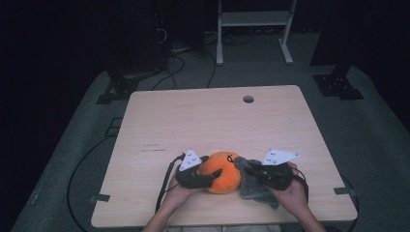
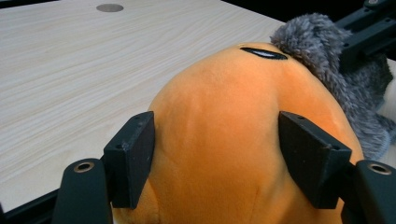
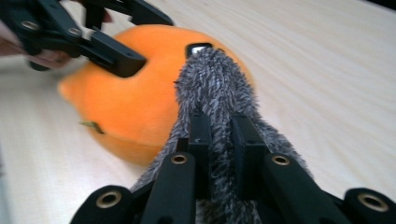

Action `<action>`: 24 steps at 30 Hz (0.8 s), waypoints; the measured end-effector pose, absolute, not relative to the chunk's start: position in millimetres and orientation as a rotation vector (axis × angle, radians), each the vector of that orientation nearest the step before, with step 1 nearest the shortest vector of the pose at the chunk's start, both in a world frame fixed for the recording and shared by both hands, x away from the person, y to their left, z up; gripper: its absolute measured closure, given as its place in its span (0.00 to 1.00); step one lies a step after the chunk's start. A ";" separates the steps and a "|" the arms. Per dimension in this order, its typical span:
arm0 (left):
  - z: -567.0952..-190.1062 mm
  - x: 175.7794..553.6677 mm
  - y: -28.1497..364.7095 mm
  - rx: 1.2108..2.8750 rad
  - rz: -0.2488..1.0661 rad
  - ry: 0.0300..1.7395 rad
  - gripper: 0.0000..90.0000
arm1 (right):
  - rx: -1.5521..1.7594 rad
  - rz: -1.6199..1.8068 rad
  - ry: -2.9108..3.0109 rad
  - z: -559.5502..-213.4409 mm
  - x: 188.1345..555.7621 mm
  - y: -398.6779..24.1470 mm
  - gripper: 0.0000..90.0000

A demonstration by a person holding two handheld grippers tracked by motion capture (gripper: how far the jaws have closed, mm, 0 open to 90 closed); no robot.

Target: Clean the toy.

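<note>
Orange plush toy (image 1: 221, 172): round, soft, lying near the bench's (image 1: 212, 116) front edge, about midway along it. Left gripper (image 2: 217, 156): fingers (image 2: 130, 158) set on either side of the toy's body, pads against the plush without denting it; whether they press I cannot tell. Grey fuzzy cloth (image 3: 215, 88): touching the toy on the side toward the bench's right edge, one end draped up onto it. Right gripper (image 3: 219, 140): fingers closed tight, pinching a fold of the cloth.
</note>
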State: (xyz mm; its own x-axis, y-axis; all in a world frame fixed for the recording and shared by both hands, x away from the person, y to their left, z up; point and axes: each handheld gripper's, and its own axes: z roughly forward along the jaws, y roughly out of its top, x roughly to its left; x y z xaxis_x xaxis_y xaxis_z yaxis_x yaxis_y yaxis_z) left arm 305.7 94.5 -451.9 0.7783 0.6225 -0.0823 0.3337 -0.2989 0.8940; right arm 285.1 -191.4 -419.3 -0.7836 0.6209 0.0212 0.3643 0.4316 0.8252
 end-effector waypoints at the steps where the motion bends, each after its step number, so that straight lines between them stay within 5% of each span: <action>1: -452.1 305.8 94.6 1.908 0.340 0.726 0.32 | 0.831 1.307 2.419 -418.3 282.5 -189.3 0.89; 19: -453.0 307.1 94.1 1.901 0.328 0.734 0.32 | 0.720 1.366 2.502 -419.4 270.7 -170.1 0.86; 24: -452.4 307.1 92.9 1.901 0.333 0.736 0.32 | 0.768 1.299 2.393 -419.1 273.9 -173.1 0.73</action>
State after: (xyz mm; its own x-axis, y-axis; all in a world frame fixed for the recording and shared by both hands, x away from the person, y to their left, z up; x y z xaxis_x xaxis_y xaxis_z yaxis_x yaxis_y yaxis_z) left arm 307.1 92.9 -452.4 0.7746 0.6253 -0.0946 0.3416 -0.2877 0.8947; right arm 273.9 -173.1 -419.1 -0.8079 0.5891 -0.0164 0.3071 0.4447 0.8414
